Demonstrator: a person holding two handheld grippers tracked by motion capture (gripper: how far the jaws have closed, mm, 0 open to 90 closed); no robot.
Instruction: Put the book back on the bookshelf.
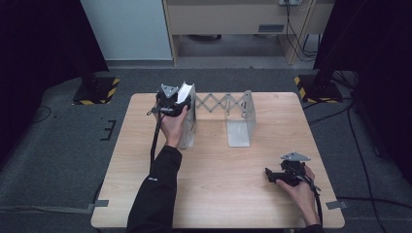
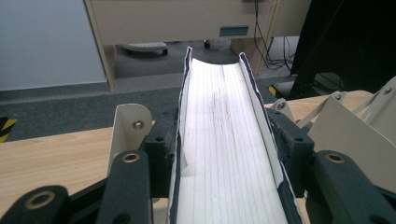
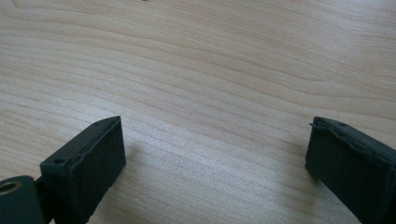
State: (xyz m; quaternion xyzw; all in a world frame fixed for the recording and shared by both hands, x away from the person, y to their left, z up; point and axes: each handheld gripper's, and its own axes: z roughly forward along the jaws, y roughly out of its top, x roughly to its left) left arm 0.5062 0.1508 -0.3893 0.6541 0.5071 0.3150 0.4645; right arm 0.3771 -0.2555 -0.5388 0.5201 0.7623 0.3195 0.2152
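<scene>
Book (image 2: 229,140) pages face the camera on the left hand-held gripper (image 2: 224,154), whose black jaws clench the volume by its two dark covers, fore-edge up, so the white, finely lined page block bows into a shallow trough between them. From the high view the left hand-held gripper (image 1: 171,103) holds the book (image 1: 183,92) at the far left of the counter (image 1: 218,194), right against the left plate of an extendable bookend rack (image 1: 221,114); gripping it by the covers with the spine down looks meant to let it be stood upright in the rack, beside that plate. The rack is pale painted sheet metal, two L-shaped plates with rounded top corners joined by a riveted scissor lattice, its right plate (image 1: 241,121) standing well apart with the bay between them bare. The right hand-held gripper (image 1: 272,175) rests low near the front right, released, its blocky, matte rubbery fingers (image 3: 88,158) spread wide over smooth, light wood-grain laminate, seemingly waiting its turn.
</scene>
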